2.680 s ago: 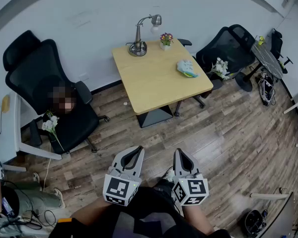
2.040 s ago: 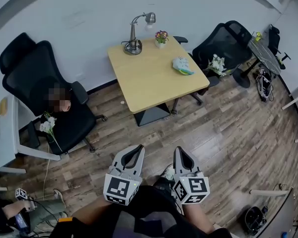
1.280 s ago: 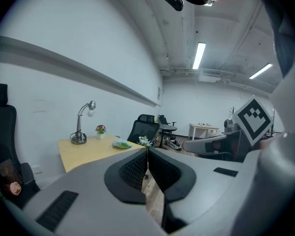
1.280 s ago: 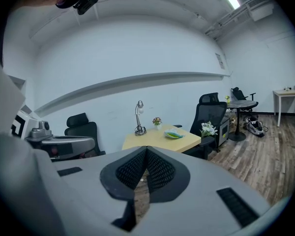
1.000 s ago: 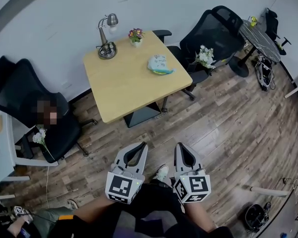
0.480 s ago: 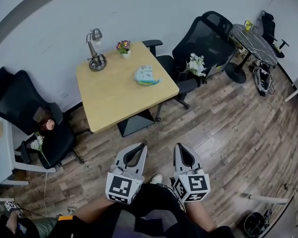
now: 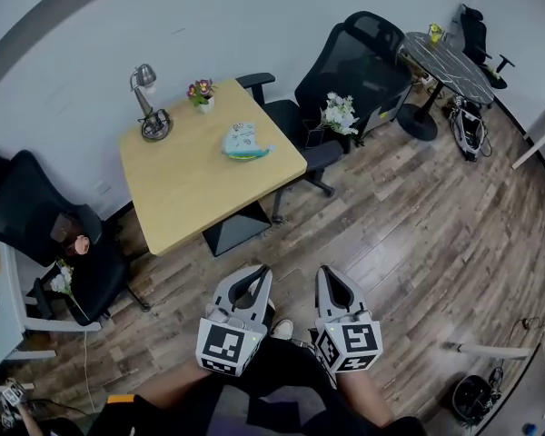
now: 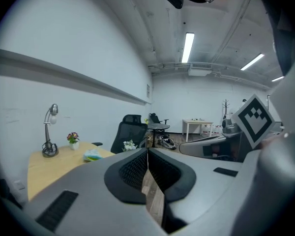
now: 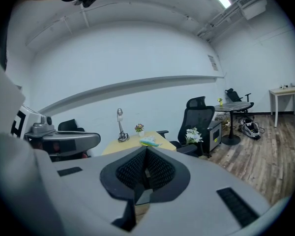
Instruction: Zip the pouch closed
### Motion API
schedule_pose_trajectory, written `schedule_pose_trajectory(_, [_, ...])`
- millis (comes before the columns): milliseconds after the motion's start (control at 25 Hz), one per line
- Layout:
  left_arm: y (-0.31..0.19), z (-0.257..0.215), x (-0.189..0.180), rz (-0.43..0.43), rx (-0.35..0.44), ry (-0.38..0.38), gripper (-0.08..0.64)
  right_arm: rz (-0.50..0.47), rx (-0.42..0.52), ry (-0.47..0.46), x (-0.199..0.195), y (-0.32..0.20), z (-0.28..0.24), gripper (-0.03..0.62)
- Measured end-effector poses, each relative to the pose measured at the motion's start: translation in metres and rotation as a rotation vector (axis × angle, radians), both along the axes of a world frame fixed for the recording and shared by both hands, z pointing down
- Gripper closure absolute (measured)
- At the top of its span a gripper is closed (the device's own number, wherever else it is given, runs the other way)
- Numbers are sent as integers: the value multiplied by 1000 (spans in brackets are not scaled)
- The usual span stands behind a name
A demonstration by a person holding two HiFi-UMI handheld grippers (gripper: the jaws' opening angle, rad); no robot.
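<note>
The pouch point(image 7: 241, 142), pale with green and yellow print, lies on the far right part of a wooden table point(image 7: 191, 189); it also shows small in the left gripper view as the pouch point(image 8: 93, 155) and in the right gripper view as the pouch point(image 9: 148, 141). My left gripper point(image 7: 252, 278) and right gripper point(image 7: 331, 278) hang side by side over the wooden floor, well short of the table. Both are shut with nothing between the jaws.
A desk lamp point(image 7: 147, 103) and a small flower pot point(image 7: 201, 94) stand at the table's far edge. Black office chairs sit left point(image 7: 36, 234) and right point(image 7: 341, 71) of the table, white flowers point(image 7: 338, 113) on the right one. A round dark table point(image 7: 445, 62) stands far right.
The table with the pouch has slid leftward and a little down in the head view as the person walks. Both grippers stay shut, side by side.
</note>
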State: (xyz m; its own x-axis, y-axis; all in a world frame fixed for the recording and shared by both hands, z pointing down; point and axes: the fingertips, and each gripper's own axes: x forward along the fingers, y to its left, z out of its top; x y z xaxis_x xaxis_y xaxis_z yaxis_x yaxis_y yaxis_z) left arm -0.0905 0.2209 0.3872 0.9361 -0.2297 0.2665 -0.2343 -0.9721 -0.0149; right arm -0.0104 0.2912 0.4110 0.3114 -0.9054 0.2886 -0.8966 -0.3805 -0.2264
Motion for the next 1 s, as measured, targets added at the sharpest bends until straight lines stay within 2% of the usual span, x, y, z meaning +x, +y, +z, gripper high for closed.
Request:
schedule_pose_trajectory(160, [4, 6, 29, 68, -18, 13, 546, 80, -26, 1, 29, 13, 7, 578])
schedule_pose_trajectory(480, [-3, 10, 75, 146, -42, 19, 546, 155, -48, 10, 65, 12, 9, 577])
schedule_pose_trajectory(1000, [-90, 18, 137, 149, -70, 43, 546, 159, -87, 32, 123, -72, 13, 577])
